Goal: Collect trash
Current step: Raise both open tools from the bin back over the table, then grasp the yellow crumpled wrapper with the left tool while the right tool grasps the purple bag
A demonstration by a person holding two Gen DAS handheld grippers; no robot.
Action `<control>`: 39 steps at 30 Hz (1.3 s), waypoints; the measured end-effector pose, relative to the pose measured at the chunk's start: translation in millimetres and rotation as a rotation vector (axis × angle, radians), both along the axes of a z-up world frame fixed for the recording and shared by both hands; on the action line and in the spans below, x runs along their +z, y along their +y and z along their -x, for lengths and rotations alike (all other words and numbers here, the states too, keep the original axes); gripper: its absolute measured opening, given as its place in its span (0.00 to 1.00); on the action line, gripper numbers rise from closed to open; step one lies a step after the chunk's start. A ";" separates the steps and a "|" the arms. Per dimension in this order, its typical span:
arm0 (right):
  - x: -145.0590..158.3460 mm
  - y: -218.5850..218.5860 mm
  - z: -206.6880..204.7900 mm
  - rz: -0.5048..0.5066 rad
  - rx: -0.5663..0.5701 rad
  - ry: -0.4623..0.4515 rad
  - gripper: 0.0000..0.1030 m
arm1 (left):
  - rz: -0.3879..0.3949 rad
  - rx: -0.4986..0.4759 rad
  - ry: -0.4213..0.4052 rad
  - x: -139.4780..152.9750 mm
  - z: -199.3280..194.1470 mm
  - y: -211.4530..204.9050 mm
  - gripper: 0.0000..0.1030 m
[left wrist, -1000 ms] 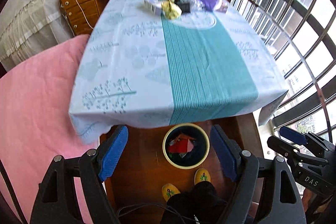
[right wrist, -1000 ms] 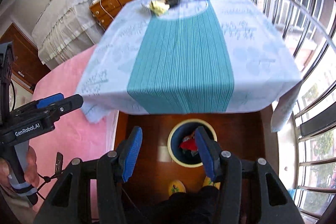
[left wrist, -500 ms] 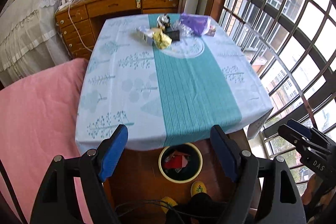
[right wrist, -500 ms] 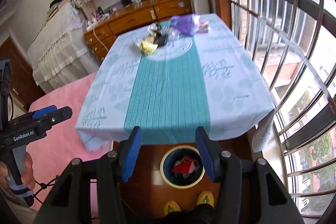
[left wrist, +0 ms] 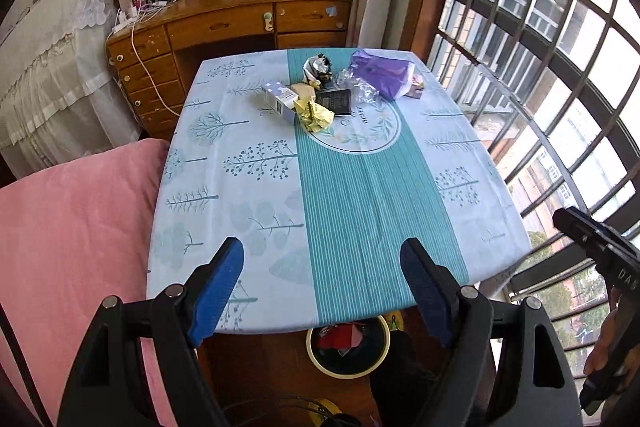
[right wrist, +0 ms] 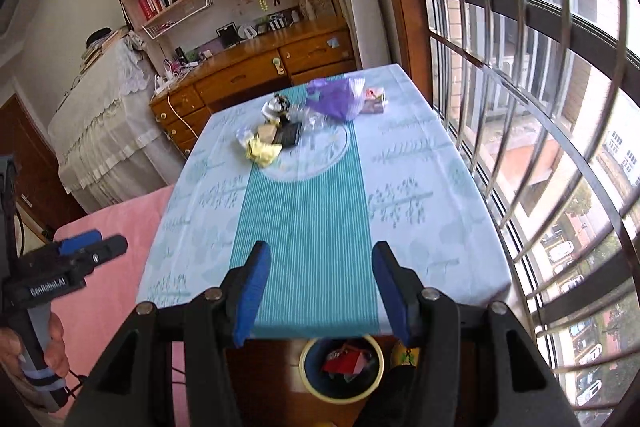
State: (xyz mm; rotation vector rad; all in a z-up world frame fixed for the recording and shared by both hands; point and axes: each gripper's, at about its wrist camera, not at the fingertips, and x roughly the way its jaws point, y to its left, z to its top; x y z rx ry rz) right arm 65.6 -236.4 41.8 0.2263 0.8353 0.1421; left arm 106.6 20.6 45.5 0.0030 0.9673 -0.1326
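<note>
Trash pile lies well beyond both parted jaws.

Right gripper jaws apart above table; bin below edge.

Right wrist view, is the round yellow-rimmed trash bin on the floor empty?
No, the round yellow-rimmed trash bin already holds red crumpled trash below the near edge of the table.

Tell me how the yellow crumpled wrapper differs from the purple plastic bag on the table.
The yellow wrapper is small, opaque and tightly crumpled; the purple bag is bigger, translucent and loosely heaped. The wrapper lies nearer the grippers, the bag farther, toward the window. Both rest on the tablecloth, ungrasped.
</note>
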 end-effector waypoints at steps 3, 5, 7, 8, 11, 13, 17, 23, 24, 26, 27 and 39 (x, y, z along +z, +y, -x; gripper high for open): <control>-1.9 -11.0 -37.3 -0.002 0.022 -0.007 0.51 | -0.014 0.029 0.010 -4.9 -29.4 -5.5 0.77; -4.9 -20.3 -73.9 0.002 0.043 0.004 0.51 | -0.019 0.055 0.026 -8.1 -54.6 -10.6 0.77; -8.0 -27.1 -102.2 0.000 0.061 0.018 0.51 | -0.021 0.078 0.051 -11.8 -83.7 -16.9 0.77; -10.2 -31.6 -123.6 0.003 0.076 0.027 0.51 | -0.019 0.087 0.061 -13.9 -95.5 -19.8 0.77; -13.4 -40.6 -169.5 0.010 0.111 0.042 0.51 | -0.016 0.126 0.097 -22.6 -142.0 -30.2 0.77; -15.5 -45.5 -200.6 0.011 0.142 0.046 0.51 | -0.006 0.156 0.125 -31.4 -170.5 -35.2 0.77; -25.9 -55.5 -268.0 0.014 0.199 0.053 0.57 | 0.035 0.231 0.195 -59.0 -219.1 -39.6 0.77; -49.2 -48.0 -355.9 0.042 0.291 0.072 0.68 | 0.106 0.341 0.312 -107.3 -271.4 -33.6 0.77; -55.5 -43.8 -369.9 0.059 0.310 0.078 0.68 | 0.115 0.355 0.325 -113.5 -277.6 -32.6 0.77; -67.7 -33.0 -394.3 0.096 0.351 0.085 0.68 | 0.133 0.374 0.348 -125.0 -290.6 -31.2 0.77; -72.4 -29.7 -401.5 0.105 0.362 0.085 0.68 | 0.136 0.383 0.354 -128.9 -294.9 -31.1 0.77; -113.5 -5.2 -450.5 0.186 0.489 0.110 0.74 | 0.185 0.524 0.438 -176.8 -342.1 -21.3 0.77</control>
